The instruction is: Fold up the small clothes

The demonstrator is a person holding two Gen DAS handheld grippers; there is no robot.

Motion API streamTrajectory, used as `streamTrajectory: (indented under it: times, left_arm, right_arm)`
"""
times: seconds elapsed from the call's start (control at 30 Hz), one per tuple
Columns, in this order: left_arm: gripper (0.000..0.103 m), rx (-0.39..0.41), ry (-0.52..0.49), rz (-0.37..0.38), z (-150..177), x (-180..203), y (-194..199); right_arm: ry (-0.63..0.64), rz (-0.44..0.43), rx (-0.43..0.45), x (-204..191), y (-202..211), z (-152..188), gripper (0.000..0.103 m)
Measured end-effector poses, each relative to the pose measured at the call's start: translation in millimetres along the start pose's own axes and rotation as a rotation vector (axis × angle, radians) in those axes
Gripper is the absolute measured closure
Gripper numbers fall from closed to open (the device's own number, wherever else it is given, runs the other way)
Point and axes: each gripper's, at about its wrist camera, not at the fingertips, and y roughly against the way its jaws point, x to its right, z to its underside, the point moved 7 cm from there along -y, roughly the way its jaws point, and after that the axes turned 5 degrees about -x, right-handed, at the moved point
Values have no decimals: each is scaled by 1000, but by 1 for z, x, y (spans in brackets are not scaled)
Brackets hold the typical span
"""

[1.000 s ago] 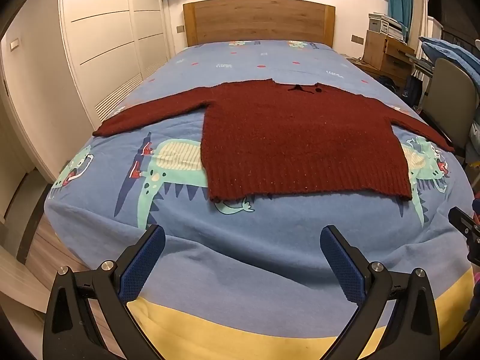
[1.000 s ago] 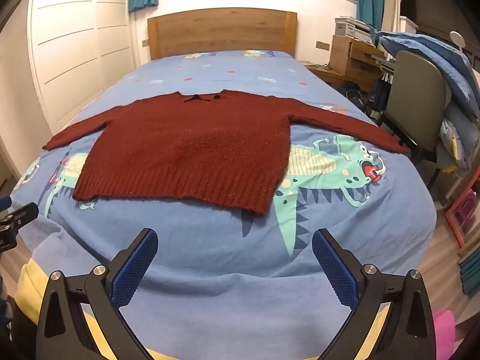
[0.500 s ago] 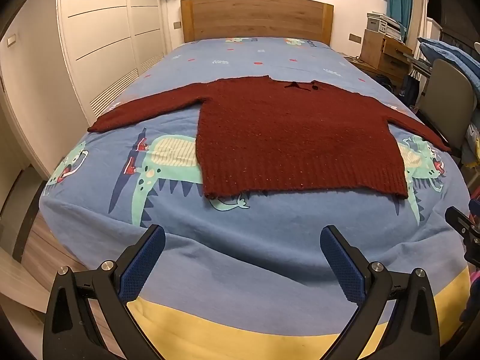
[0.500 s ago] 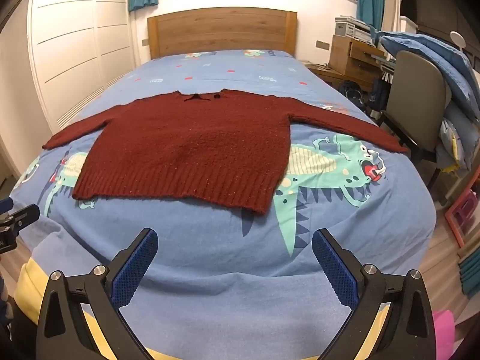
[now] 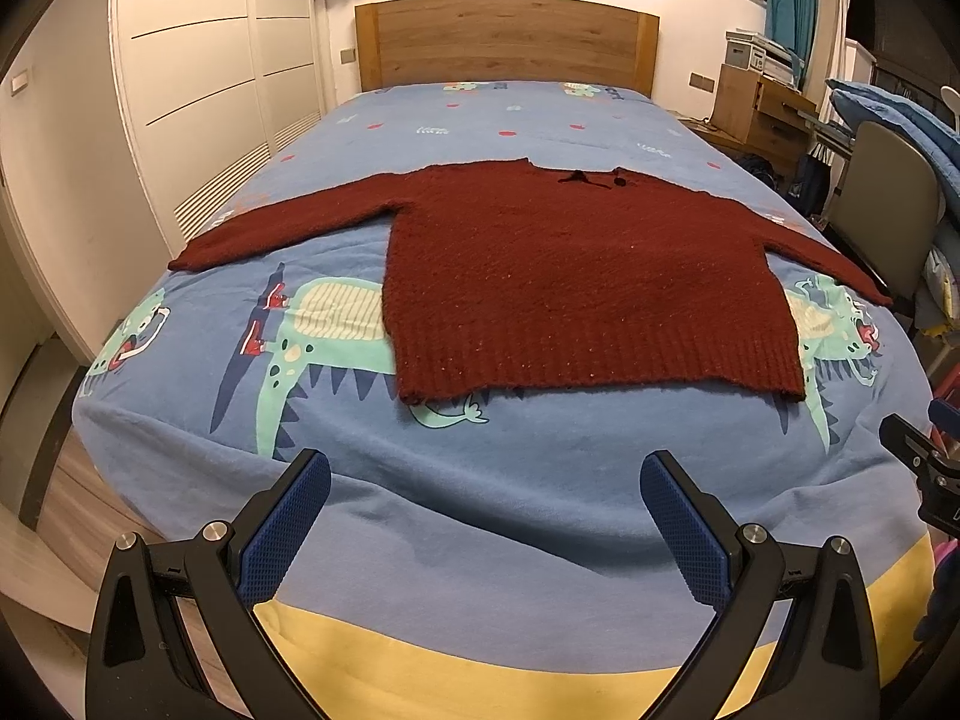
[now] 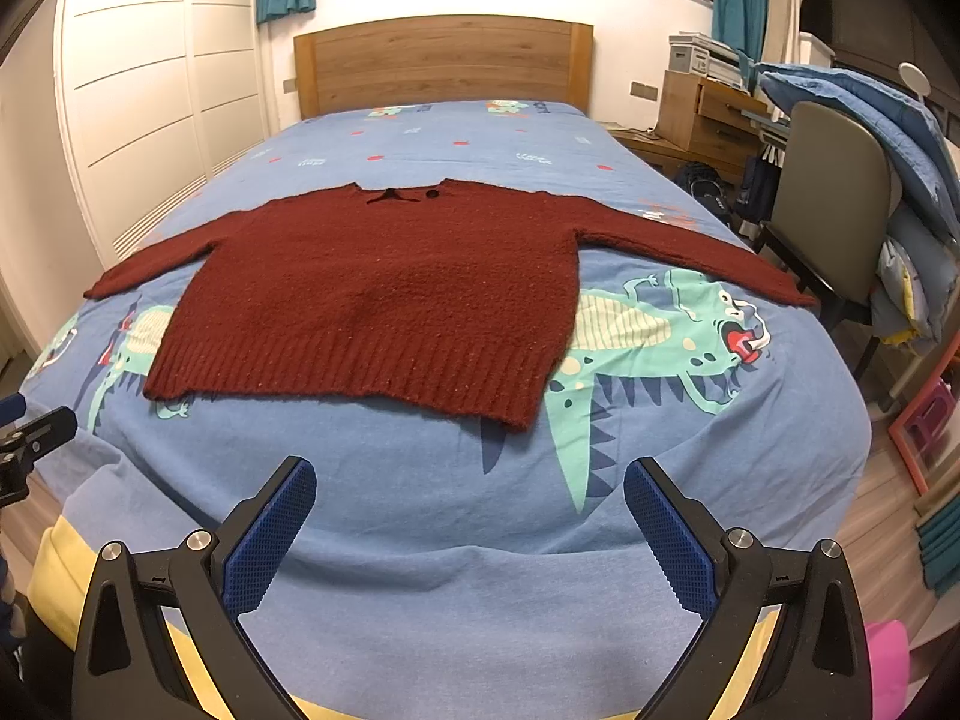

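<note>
The left gripper [image 5: 485, 501] has its jaws wide apart and holds nothing, and the right gripper [image 6: 469, 507] is the same. Over the last second the left one has come slightly closer to the bed [image 5: 528, 510], while the right one has almost not moved. The dark red sweater [image 5: 576, 276] lies flat, unchanged, with sleeves spread and its ribbed hem [image 6: 360, 381] toward the grippers. It seems that the folding has not yet begun and only the approach is in progress.
</note>
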Motion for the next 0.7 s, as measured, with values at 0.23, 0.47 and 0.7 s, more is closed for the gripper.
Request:
streamTrajectory:
  times: [0.23, 0.47, 0.7]
  left_arm:
    - [1, -2, 4, 3, -1, -1, 1]
    - [1, -2, 7, 8, -2, -1, 1]
    - [1, -8, 17, 4, -3, -2, -1]
  right_arm:
    - [-2, 1, 2, -1, 0, 0, 0]
    - [-1, 1, 5, 1, 4, -2, 0]
    - [-2, 1, 6, 1, 4, -2, 0]
